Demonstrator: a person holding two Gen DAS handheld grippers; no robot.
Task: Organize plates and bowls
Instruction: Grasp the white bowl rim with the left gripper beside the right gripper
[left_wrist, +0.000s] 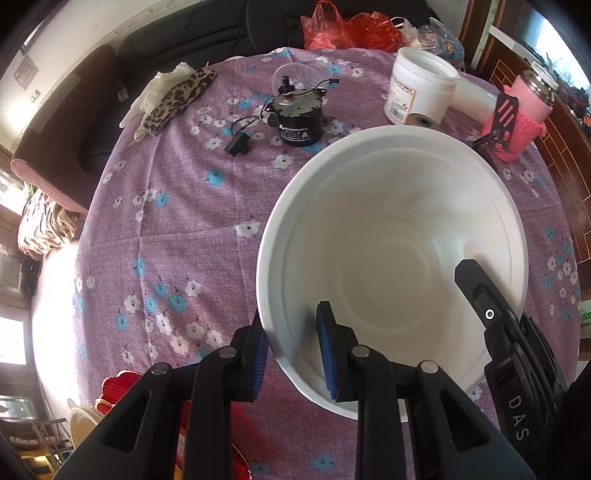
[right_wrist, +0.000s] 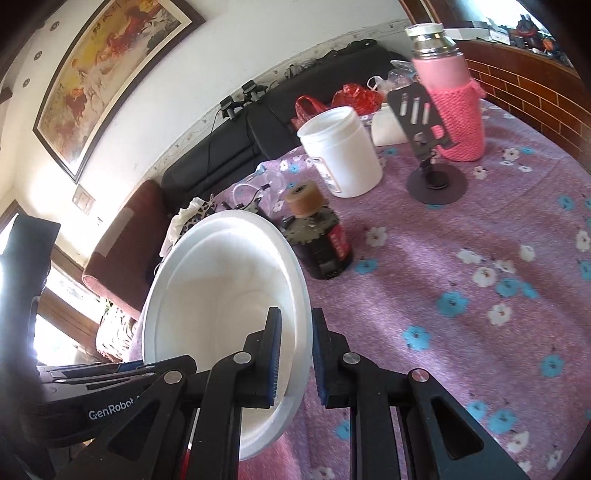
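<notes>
From the left wrist view, the left tool (left_wrist: 291, 354) is clamped on the near rim of a white bowl (left_wrist: 391, 258), one blue pad outside the wall and one inside. The bowl sits above the table (left_wrist: 177, 229), which is covered by a purple flowered cloth. The right tool (left_wrist: 491, 310) reaches in over the bowl's right rim. Beyond the bowl lie a black motor (left_wrist: 297, 120), a white tub (left_wrist: 421, 86), a pink knitted flask (left_wrist: 530, 110) and a leopard-print cloth (left_wrist: 177, 99). A red dish (left_wrist: 118, 387) shows at the lower left edge.

From the right wrist view, the right tool (right_wrist: 295, 354) is clamped on the rim of the same bowl (right_wrist: 221, 295), which appears tilted with its opening facing left. The left tool (right_wrist: 92, 373) shows at the lower left, at the bowl's far rim. Behind stand the motor (right_wrist: 321, 243), the tub (right_wrist: 340, 151), the flask (right_wrist: 448, 96) and a black stand (right_wrist: 436, 184). A framed painting (right_wrist: 107, 70) hangs on the wall.
</notes>
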